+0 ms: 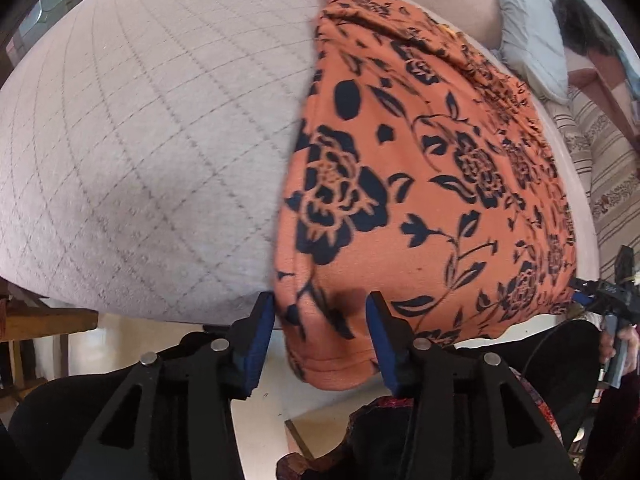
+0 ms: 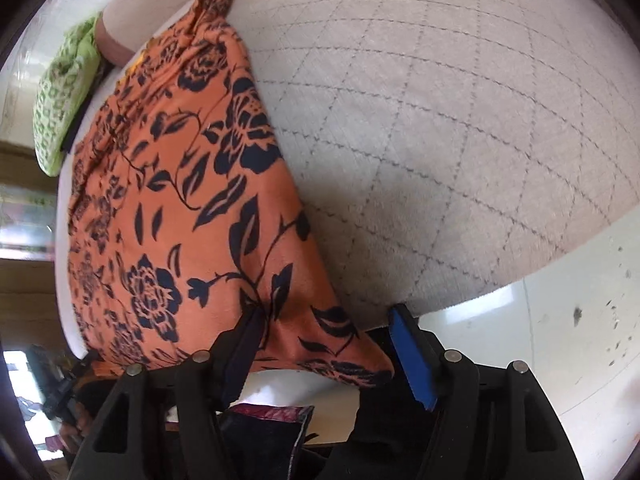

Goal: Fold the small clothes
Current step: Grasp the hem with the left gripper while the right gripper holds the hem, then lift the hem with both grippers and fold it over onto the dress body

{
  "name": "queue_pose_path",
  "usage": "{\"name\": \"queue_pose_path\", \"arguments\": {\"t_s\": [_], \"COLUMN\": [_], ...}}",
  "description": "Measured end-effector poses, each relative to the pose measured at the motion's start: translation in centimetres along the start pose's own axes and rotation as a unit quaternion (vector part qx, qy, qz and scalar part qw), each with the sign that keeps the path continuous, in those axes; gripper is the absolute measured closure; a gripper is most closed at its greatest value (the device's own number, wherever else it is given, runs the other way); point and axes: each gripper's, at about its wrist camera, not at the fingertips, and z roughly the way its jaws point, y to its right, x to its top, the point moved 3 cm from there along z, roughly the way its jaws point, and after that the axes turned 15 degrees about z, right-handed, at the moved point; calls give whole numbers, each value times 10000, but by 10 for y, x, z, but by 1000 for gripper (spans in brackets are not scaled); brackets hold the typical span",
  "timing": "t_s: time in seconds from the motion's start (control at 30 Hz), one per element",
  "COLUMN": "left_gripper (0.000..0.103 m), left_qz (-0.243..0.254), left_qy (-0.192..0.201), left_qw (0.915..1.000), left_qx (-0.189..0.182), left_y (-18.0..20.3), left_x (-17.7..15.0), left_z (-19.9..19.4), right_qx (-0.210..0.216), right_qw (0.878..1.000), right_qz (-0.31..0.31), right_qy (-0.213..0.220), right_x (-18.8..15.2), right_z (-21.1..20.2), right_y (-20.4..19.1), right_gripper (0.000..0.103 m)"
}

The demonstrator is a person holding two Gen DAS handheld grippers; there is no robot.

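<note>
I hold both tongs pointing steeply down over the near edge of the bed (image 1: 140, 140), one at each near corner of the orange floral garment (image 1: 420, 200).

My left tongs (image 1: 320, 332) stand partly open. The garment's near left corner bulges between the blue pads (image 1: 260, 344); the left pad sits right at the cloth's edge and the right pad has a gap beside it, so nothing is gripped.

My right tongs (image 2: 332, 348) stand wider. The garment's near right corner lies between the pads: the left pad (image 2: 244, 356) is against the cloth, while the blue right pad (image 2: 412, 360) stands clear of it. Not gripped here either.

The garment is a soft knit, orange with dark navy roses, leaves and stems. It lies flat along the bed in a long strip running away from me, narrowing to a bunched far end, its near hem draping over the bed's edge. The bed cover is pale grey, quilted in a diamond grid of stitched lines.

At the far left in the right wrist view a green patterned cloth (image 2: 64, 92) lies beside the bed.
</note>
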Motion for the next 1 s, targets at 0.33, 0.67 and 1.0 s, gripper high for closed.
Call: {"name": "queue_pose_path", "arguments": {"t_s": [0.33, 0.67, 1.0], "left_gripper": [96, 97, 97], "left_qz": [172, 72, 2], "left_qy": [71, 602, 1065], "left_qw": [9998, 9944, 9843], "left_qx": [-93, -865, -1408], "left_y": [-11, -16, -20], "left_x": [2, 18, 92], "left_z": [-4, -48, -80], "right_qx": [-165, 2656, 3754], "right_qw": [9973, 9606, 9187], "right_qz": [-709, -600, -112], "right_qy": [63, 557, 1221], "right_x": [-29, -14, 54], "right_z": [-7, -92, -138], "right_y": [-28, -82, -124], "right_gripper": [95, 96, 96]}}
